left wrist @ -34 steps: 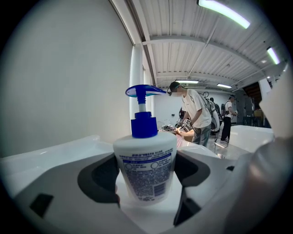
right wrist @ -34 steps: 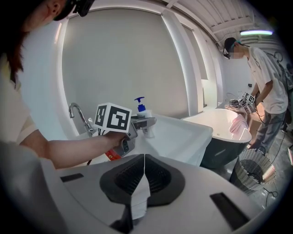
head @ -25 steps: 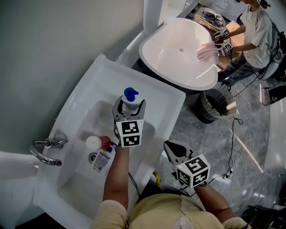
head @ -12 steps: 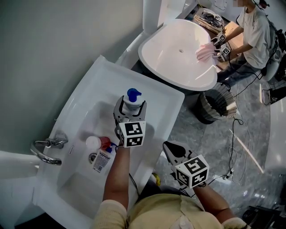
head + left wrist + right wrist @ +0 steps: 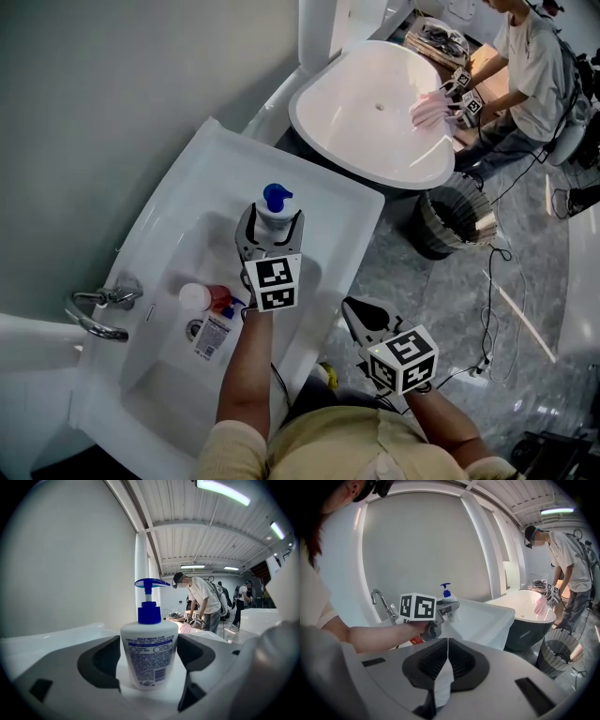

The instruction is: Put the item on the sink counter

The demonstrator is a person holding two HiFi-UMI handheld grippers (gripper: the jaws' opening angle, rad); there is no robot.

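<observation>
White plastic pump bottle with blue nozzle [image 5: 149, 656] stands upright, clamped at mid-body in my left claw [image 5: 271, 227], above the white glazed sink counter [image 5: 349, 221]. Judged rigid, smooth, likely slippery, moderately heavy; the body is the soundest hold, not the pump. I hold my right claw [image 5: 447, 648] clenched and empty.

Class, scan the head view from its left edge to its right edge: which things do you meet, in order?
Faucet → red-and-white bottle → pump bottle gripped by the left tool → right tool → person. The bathtub and the wire bin overlap these, so both are left out.
</observation>
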